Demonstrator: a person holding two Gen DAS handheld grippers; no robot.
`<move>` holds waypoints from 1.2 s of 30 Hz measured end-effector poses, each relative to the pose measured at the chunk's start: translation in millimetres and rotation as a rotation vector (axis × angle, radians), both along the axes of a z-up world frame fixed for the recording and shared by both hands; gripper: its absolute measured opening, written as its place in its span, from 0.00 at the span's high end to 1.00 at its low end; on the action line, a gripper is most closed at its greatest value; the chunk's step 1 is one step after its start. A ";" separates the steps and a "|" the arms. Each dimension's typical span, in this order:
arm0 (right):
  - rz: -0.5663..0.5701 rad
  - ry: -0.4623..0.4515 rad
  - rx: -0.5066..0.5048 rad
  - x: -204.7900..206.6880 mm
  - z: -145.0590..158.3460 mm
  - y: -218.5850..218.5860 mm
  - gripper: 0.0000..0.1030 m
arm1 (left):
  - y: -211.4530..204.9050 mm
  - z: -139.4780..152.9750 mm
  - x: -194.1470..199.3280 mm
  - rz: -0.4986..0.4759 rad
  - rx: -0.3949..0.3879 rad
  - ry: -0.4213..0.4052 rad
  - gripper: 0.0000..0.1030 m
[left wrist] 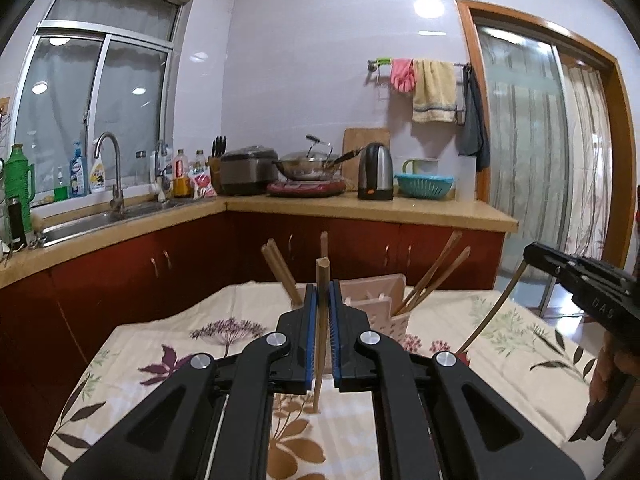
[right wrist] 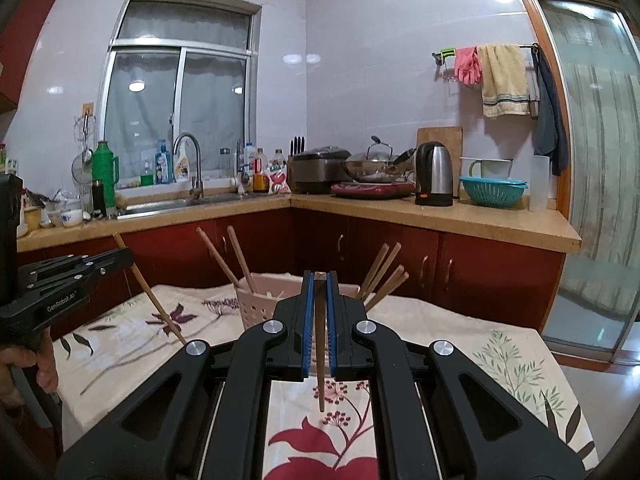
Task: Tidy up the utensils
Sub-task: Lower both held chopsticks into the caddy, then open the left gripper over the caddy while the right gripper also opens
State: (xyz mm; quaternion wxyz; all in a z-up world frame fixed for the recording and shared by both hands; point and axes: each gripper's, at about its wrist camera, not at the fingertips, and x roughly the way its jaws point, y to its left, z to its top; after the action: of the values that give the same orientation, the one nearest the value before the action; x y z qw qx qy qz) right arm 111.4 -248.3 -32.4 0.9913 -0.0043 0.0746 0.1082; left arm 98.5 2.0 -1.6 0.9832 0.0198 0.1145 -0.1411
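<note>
My left gripper [left wrist: 322, 292] is shut on a wooden chopstick [left wrist: 320, 344] that stands nearly upright, its tip hanging just above the floral tablecloth [left wrist: 168, 344]. Behind it stands a pink slotted utensil holder [left wrist: 394, 322] with several chopsticks [left wrist: 434, 276] leaning out of both sides. My right gripper [right wrist: 319, 280] is likewise shut on an upright chopstick [right wrist: 320, 360], in front of the same holder [right wrist: 256, 310]. Each gripper shows in the other's view: the right gripper [left wrist: 534, 254] with its slanted chopstick [left wrist: 494, 312], and the left gripper [right wrist: 122, 256] with its own chopstick [right wrist: 154, 294].
The table's cloth [right wrist: 500, 356] ends at edges left and right. Beyond it runs an L-shaped counter [right wrist: 460, 216] with red cabinets, a sink [right wrist: 188, 202], a kettle [right wrist: 434, 174], a wok and a teal basket [right wrist: 492, 190]. A glass sliding door [right wrist: 600, 160] is at the right.
</note>
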 end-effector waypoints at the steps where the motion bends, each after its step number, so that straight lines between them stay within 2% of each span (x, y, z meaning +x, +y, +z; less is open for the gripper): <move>1: -0.001 -0.009 0.001 0.5 3.3 -0.6 0.94 | -0.8 4.3 0.6 -0.004 0.000 -0.013 0.93; 13: 0.001 -0.157 0.003 11.7 53.0 -3.9 0.94 | -7.2 49.9 15.0 -0.020 -0.004 -0.166 0.93; 21: 0.007 -0.214 0.010 31.1 70.8 -5.3 0.94 | -10.6 67.8 33.1 -0.012 -0.013 -0.243 0.93; 27: 0.011 -0.220 0.009 57.5 70.5 -4.7 0.94 | -14.2 63.2 58.4 -0.011 -0.020 -0.241 0.93; 36: 0.024 -0.147 0.017 100.1 36.3 1.5 0.94 | -17.1 27.9 90.9 -0.004 -0.033 -0.161 0.93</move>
State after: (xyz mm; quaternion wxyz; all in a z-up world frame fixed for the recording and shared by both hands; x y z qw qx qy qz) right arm 211.5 -246.8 3.9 0.9928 -0.0048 0.0007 0.1199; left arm 189.4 -15.0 26.4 0.9891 0.0153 0.0326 -0.1429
